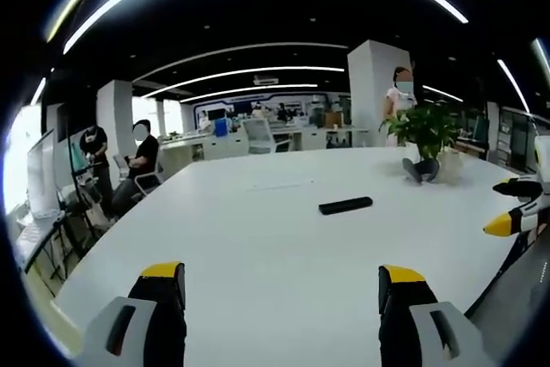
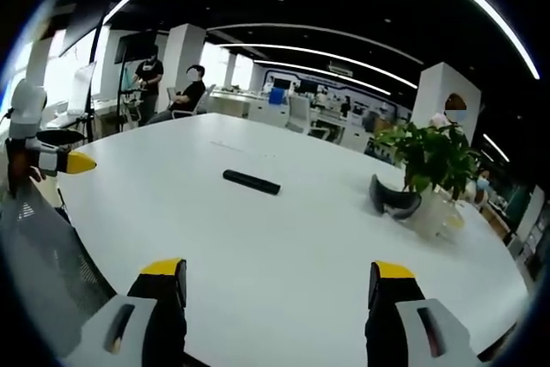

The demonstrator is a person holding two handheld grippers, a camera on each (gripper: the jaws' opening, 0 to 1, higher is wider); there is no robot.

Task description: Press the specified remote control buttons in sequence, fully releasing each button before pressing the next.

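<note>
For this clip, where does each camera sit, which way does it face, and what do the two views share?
Left gripper view: rides the left gripper, looking across the white table at the remote and plant; own jaws wide apart at the bottom, right gripper at the right edge.
Right gripper view: rides the right gripper, facing the same table with the remote ahead; own jaws apart, left gripper at the left edge.
Shared: table, remote, plant, people in the office behind.

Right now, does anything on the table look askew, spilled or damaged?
Nothing stands out. The black remote lies flat on the white table, apart from the potted plant, which stands upright. Both grippers, left and right, are open and hold nothing.
</note>
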